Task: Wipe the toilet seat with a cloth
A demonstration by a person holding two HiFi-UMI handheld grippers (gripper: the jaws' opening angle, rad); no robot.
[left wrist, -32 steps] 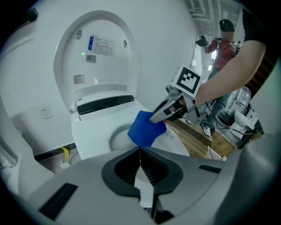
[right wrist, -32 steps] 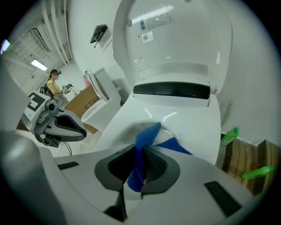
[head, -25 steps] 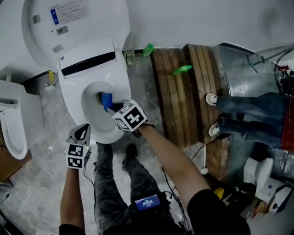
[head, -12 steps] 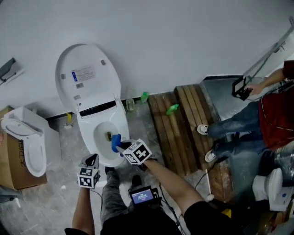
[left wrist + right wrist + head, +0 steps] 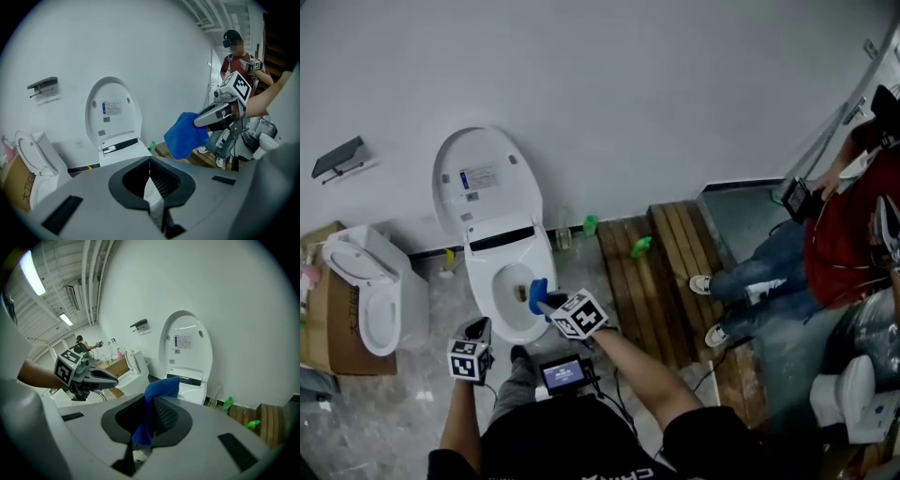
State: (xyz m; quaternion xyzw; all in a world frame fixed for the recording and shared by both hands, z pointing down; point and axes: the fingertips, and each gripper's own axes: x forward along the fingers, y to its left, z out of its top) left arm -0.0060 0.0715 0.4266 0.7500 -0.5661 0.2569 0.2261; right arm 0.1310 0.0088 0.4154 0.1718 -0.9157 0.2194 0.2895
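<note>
White wall (image 5: 628,94) and grey floor are all around us. Well off to the left of our left gripper (image 5: 476,328) stands a spare toilet (image 5: 366,291). Our left gripper's jaws are pressed together with nothing in them, near the front of the toilet seat (image 5: 484,292). Our right gripper (image 5: 546,306) pinches the blue cloth (image 5: 537,292) over the seat's right side. Wooden planks (image 5: 661,272) lie further right.

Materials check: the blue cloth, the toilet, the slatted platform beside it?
Blue cloth: soft napped fabric, likely microfiber; it folds and droops limply.
Toilet: smooth glossy white shell, ceramic or plastic; the look leaves it open.
Slatted platform: wood, matte brown planks with gaps between.
</note>
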